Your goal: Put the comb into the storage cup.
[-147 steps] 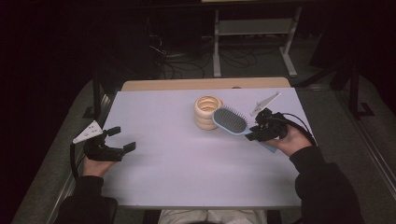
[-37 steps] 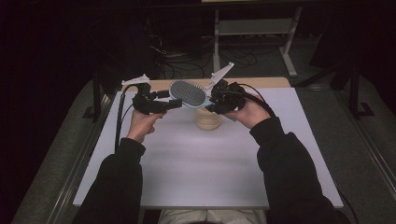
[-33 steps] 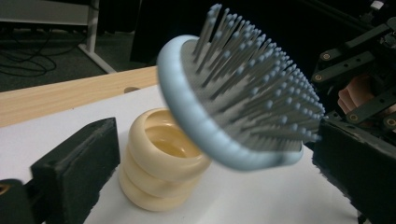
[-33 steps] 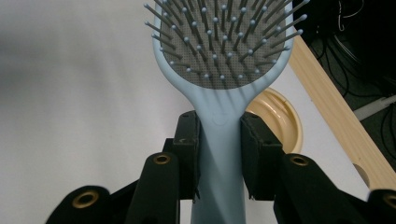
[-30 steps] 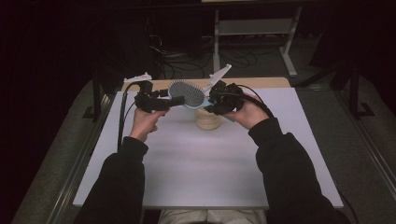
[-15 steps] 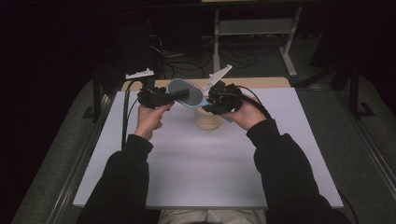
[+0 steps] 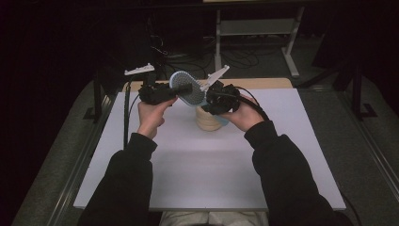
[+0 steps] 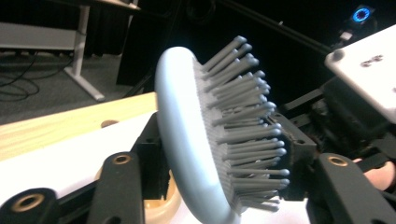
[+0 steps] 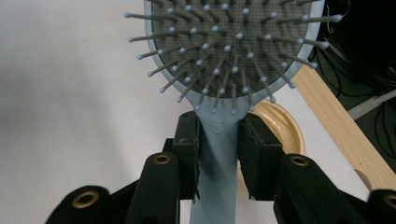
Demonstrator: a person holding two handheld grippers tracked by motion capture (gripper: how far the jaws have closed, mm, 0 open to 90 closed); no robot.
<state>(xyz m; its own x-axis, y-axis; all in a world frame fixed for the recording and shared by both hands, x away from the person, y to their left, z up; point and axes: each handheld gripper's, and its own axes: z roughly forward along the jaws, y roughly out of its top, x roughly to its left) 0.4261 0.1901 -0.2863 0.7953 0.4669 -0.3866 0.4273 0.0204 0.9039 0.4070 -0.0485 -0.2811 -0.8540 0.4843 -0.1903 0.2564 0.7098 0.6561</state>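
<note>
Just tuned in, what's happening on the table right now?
A person is passing a pale blue hairbrush between two tools above a tan roll of tape on the white table. The right hand-held gripper is clamped on the brush handle. The left hand-held gripper has just been closing around the brush head, one jaw against its back and the other at the bristle tips; a firm grip is not certain.

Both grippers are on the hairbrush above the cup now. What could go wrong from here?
1. The left gripper, whose jaws have just been closing, takes the hairbrush across its bristles: that hold may slip.
2. The right gripper clamps the handle, so pulling apart could twist the brush.
3. If dropped, it may knock the cup below.
</note>
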